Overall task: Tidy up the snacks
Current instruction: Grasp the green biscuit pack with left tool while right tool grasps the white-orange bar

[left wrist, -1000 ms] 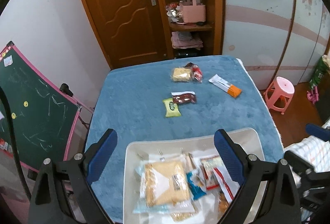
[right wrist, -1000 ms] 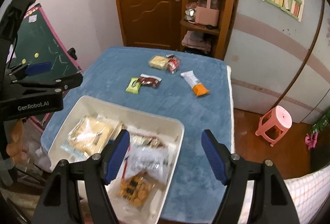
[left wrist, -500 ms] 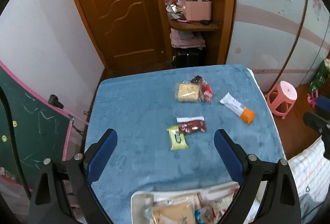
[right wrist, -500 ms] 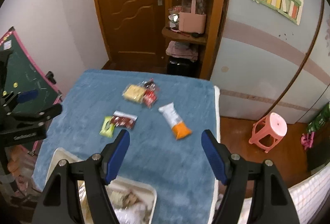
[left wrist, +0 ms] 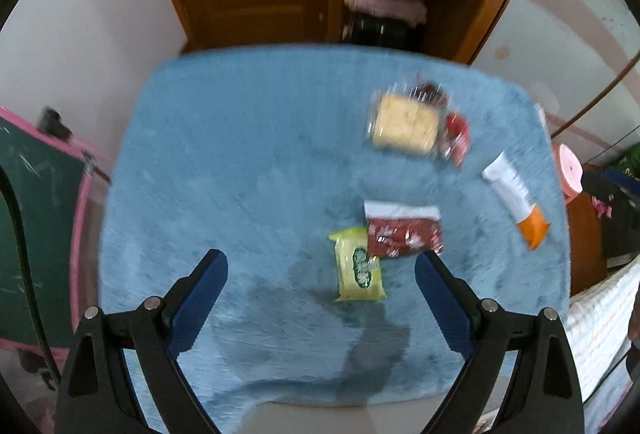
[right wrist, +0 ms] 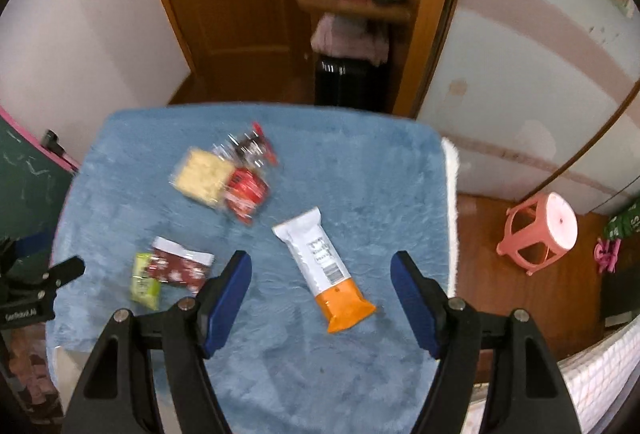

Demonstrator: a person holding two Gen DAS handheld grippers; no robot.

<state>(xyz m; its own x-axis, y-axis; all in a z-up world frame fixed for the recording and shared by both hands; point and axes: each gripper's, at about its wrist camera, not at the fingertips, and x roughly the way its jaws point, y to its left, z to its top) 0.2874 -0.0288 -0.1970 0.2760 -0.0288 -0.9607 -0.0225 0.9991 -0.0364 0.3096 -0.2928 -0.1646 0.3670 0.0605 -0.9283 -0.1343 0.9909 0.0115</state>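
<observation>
- Your left gripper is released and empty, jaws spread wide above the blue cloth. Your right gripper is likewise released, nothing between its pads.
- In the right wrist view the white-and-orange bar lies on the cloth between the blue fingertips, running from 11 o'clock to 5 o'clock, orange end nearest you.
- My reading is that you are about to pick up that bar. Turn the right jaws so the pads meet its long sides, not its ends, come straight down, and close only once both pads flank the wrapper.
- In the left wrist view the yellow-green packet lies between the fingers, toward the right one, with the dark red packet touching its 1 o'clock corner. Come in from 9 o'clock so you do not catch both at once.
- Further off, at 1 o'clock in that view, a clear pack of pale biscuits lies against a red packet; the blur hides whether a third wrapper sits behind them.
- Containers: a pale edge shows at 6 o'clock in the left view, possibly a tray rim, but no contents are visible. All the snacks named here lie loose on the cloth.
</observation>
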